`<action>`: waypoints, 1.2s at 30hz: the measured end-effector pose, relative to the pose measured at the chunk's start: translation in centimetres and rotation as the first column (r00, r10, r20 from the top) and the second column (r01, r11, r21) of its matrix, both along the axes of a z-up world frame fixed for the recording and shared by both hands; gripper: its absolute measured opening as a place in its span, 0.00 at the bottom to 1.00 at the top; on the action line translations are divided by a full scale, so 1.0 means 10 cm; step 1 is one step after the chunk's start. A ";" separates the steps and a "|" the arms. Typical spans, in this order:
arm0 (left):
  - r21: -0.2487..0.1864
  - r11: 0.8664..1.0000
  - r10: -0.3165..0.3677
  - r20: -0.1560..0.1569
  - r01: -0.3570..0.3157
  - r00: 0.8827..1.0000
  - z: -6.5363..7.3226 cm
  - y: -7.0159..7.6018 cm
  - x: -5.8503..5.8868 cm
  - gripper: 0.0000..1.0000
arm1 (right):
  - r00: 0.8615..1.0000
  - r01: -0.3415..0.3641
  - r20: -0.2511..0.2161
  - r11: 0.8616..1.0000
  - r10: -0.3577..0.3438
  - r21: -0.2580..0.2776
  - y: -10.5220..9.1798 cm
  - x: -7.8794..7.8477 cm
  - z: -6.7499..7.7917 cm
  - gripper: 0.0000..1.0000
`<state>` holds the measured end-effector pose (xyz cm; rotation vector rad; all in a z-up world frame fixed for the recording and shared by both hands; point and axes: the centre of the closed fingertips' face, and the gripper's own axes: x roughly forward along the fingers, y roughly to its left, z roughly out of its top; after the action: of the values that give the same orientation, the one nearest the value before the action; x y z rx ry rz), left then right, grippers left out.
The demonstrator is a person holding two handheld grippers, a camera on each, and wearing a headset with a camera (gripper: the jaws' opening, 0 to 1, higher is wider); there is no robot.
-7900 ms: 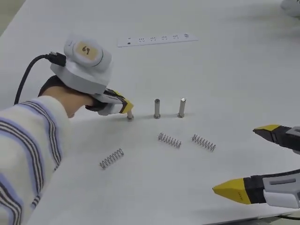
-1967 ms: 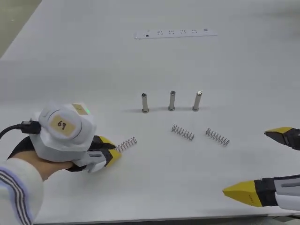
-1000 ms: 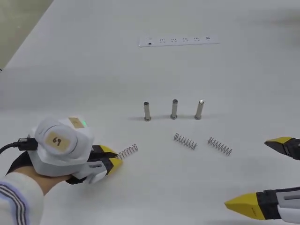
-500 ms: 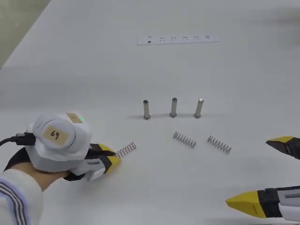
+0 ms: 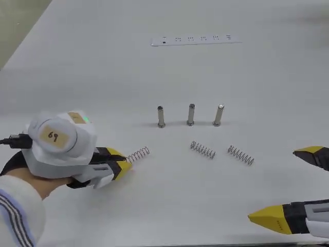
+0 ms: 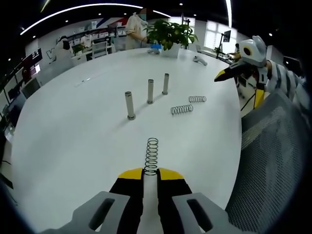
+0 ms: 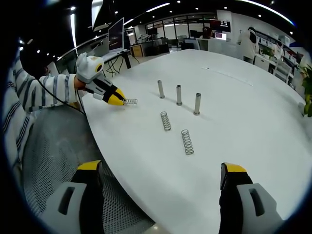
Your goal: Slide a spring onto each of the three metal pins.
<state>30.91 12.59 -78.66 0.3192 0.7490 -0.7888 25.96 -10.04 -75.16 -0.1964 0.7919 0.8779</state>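
Counter (image 5: 154,211): white, plain, carrying every item listed. Pins: three upright metal pins in a row at the centre of the head view, namely left pin (image 5: 161,117), middle pin (image 5: 191,114) and right pin (image 5: 219,115); all bare, none carrying a spring. Left spring (image 5: 138,154): below and left of the left pin, its near end caught between the yellow tips of the left gripper (image 5: 122,165) at lower left. Middle spring (image 5: 202,150) and right spring (image 5: 240,155): lying loose on the counter below the middle and right pins, apart from each other and from the pins. Left gripper's fingers (image 6: 130,174): clenched on the end coils, with the rest of the spring pointing ahead toward the pins in the left gripper view. Right gripper (image 5: 288,185): lower right of the frame, fingers (image 7: 90,168) spread wide, grasping nothing, well apart from the springs. Power strip (image 5: 195,39): upper centre, not involved. Step in hand, by judgement: pick-up of the first spring, with none of the three fitted. Next move calls for carrying the spring to the left pin, turning its free end down over the pin's top, lining up the bore, then lowering. Held by one end, the coil may droop, so alignment wants care.
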 end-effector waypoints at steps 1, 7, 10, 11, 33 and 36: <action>0.002 1.000 -0.009 0.006 0.009 1.000 0.03 -0.01 0.01 0.02 | 1.000 0.002 0.001 1.000 -0.002 -0.001 0.00 0.00 0.00 0.99; 0.005 1.000 -0.011 0.028 0.011 1.000 0.14 -0.02 0.06 0.02 | 1.000 0.006 0.007 1.000 -0.006 -0.003 -0.03 0.01 0.01 0.99; 0.004 1.000 -0.020 0.039 0.020 0.999 0.20 -0.05 0.07 0.02 | 1.000 0.010 0.012 1.000 -0.010 0.003 -0.02 0.01 0.03 0.98; 0.006 1.000 -0.024 0.043 0.024 0.999 0.21 -0.05 0.07 0.02 | 1.000 0.011 0.013 1.000 -0.012 0.004 -0.02 0.01 0.04 0.98; -0.035 0.983 -0.178 0.086 0.181 0.980 0.65 -0.35 0.04 0.02 | 0.996 -0.079 0.032 0.996 0.080 -0.034 -0.01 0.13 0.08 0.98; -0.040 0.979 -0.198 0.090 0.202 0.976 0.70 -0.38 0.04 0.02 | 0.994 -0.099 0.032 0.994 0.100 -0.038 0.00 0.15 0.08 0.97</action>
<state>31.26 8.80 -71.69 0.3861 0.6221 -0.9758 27.51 -10.02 -74.40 -0.2842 0.7715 0.9524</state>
